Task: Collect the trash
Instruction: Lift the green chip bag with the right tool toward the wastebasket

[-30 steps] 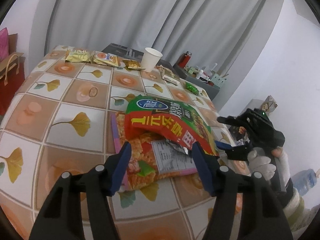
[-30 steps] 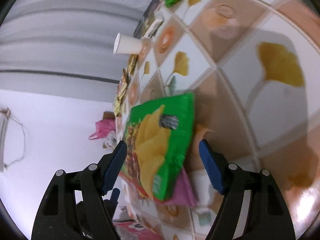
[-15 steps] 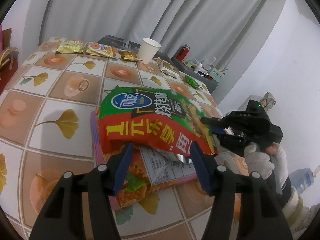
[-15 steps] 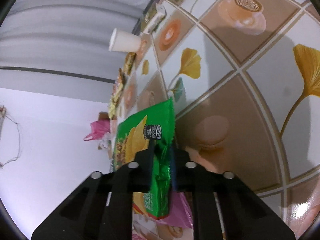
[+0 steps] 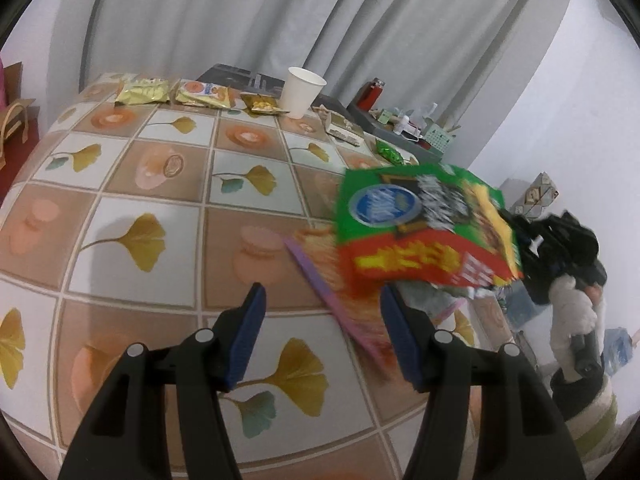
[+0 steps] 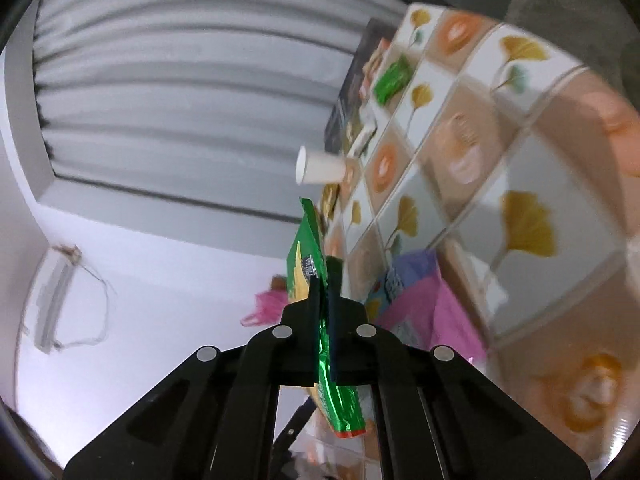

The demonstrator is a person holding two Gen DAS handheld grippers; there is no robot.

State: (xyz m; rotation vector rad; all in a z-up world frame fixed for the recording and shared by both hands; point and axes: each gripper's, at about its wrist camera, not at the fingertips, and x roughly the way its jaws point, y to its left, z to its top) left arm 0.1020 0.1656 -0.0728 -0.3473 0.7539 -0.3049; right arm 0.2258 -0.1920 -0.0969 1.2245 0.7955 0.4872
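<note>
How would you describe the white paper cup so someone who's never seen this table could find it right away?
Look to the far edge of the ginkgo-leaf tablecloth, near the grey curtain. A row of flat snack wrappers lies along that edge, and the white paper cup stands upright at the row's right end. It is the only plain white, upright thing there.

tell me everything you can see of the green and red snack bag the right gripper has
The green and red snack bag is a crinkly foil-lined packet, green on top with a blue oval logo, and a red band with yellow lettering below. It looks flattened and empty. The right gripper is shut on its edge and holds it off the table, above a pink-edged packet lying there. It is motion-blurred in the left wrist view; the open left gripper does not touch it.
</note>
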